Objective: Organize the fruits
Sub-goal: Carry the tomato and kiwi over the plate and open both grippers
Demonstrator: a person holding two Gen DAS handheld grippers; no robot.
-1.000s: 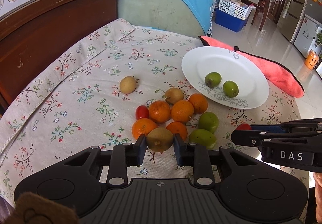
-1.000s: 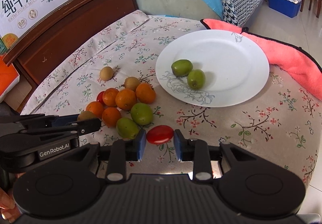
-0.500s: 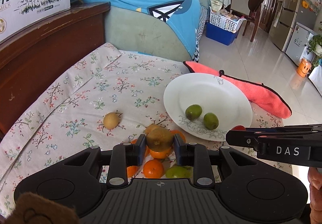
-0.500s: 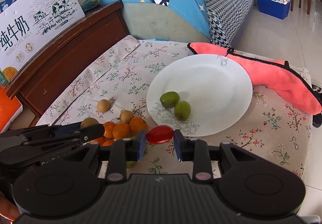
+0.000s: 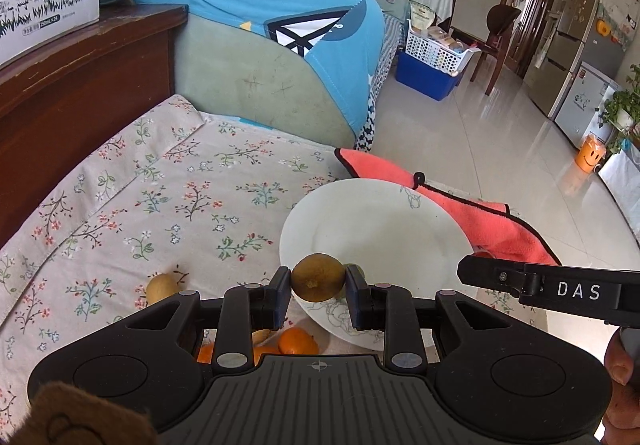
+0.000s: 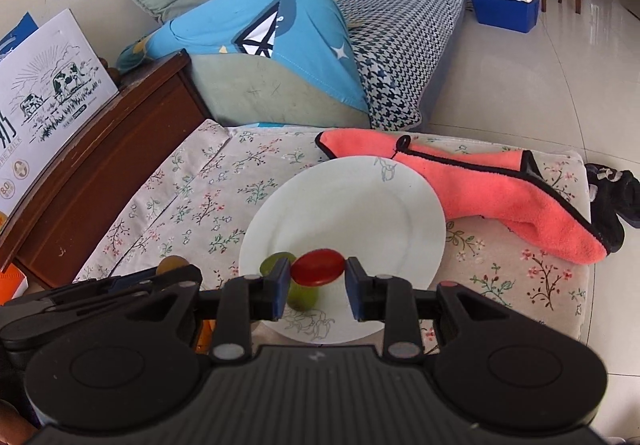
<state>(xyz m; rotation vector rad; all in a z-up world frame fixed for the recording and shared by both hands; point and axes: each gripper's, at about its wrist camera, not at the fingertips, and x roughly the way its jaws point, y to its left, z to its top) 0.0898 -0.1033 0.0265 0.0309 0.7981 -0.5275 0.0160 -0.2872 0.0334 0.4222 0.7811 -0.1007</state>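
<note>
Left gripper [image 5: 316, 287]: jaws clamped on a brown kiwi [image 5: 317, 282], and it's up in the air, hanging at the near-left rim of the plate [image 5: 384, 221].
Right gripper [image 6: 317, 285]: jaws pinching a red tomato [image 6: 318, 273], lifted clear, right above the near part of the plate.
Plate: white, on the floral cloth [image 5: 168, 197] of the worktop, pink towel [image 6: 500, 197] tucked against its far side; two green fruits [image 6: 302, 295] sit on the near part, one half hidden behind the tomato.
Leftovers: oranges [image 5: 298, 341] peek out under the left gripper, and one more kiwi [image 5: 160, 285] lies alone on the cloth to the left.
Risk one: the tomato looks soft and slick, so I'd worry that too hard a squeeze splits it, too light and it slides out.
Risk two: round fruit let go from height could roll, knock the greens, maybe run off the rim onto the cloth.
Risk three: both grippers crowd the same near edge; they could bump each other, or clip the rim and shift the plate.
Risk four: the kiwi hangs right at the rim; released here, it may land on the cloth instead.
Pose: both grippers angled steeply down, side by side, the right one's finger [image 5: 540, 285] reaching across the left view; a thumb [image 5: 618, 361] shows at that view's right edge.
</note>
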